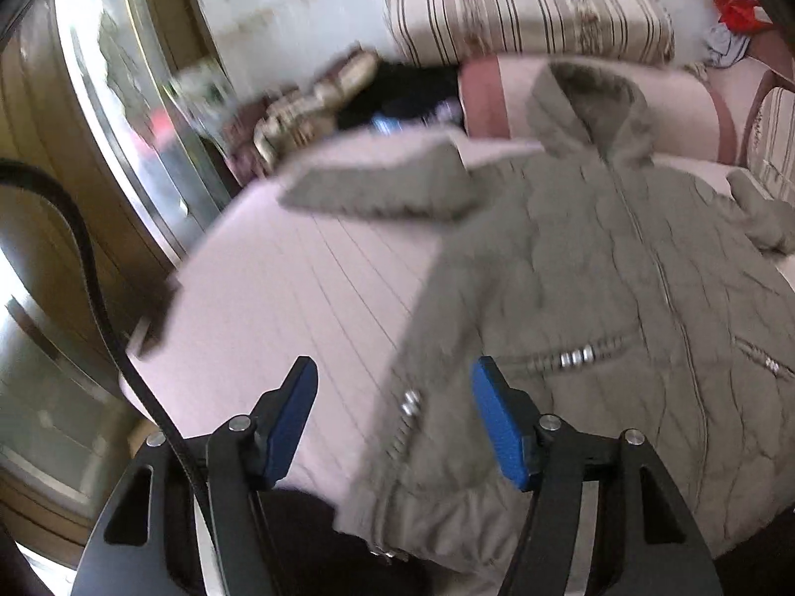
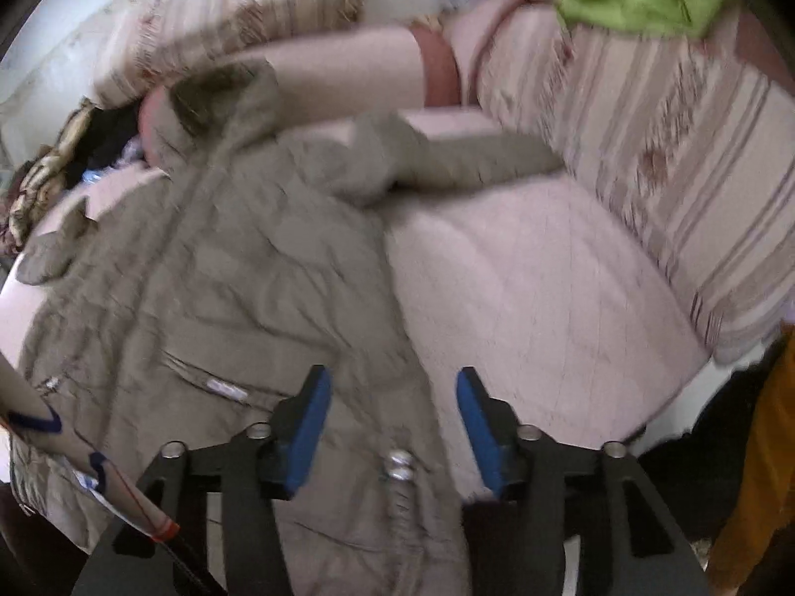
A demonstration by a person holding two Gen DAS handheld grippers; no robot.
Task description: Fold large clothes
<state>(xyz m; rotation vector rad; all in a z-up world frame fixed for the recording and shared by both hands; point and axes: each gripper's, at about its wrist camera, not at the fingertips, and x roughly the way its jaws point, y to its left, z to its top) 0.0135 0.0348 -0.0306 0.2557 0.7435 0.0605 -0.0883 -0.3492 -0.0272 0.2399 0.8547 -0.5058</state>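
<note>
Lying flat, the quilted grey jacket covers a pink bedspread.

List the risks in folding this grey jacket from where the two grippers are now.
1. Both the left gripper and right gripper are open over the jacket hem; a shallow pinch on the padded fabric may slip.
2. The hem overhangs the bed edge, so the jacket could slide off.
3. The right sleeve lies bunched and may fold unevenly.

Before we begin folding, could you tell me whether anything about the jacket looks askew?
Yes: the jacket lies unevenly. One sleeve sticks straight out sideways, while the other sleeve is bunched near the striped cushion.
</note>
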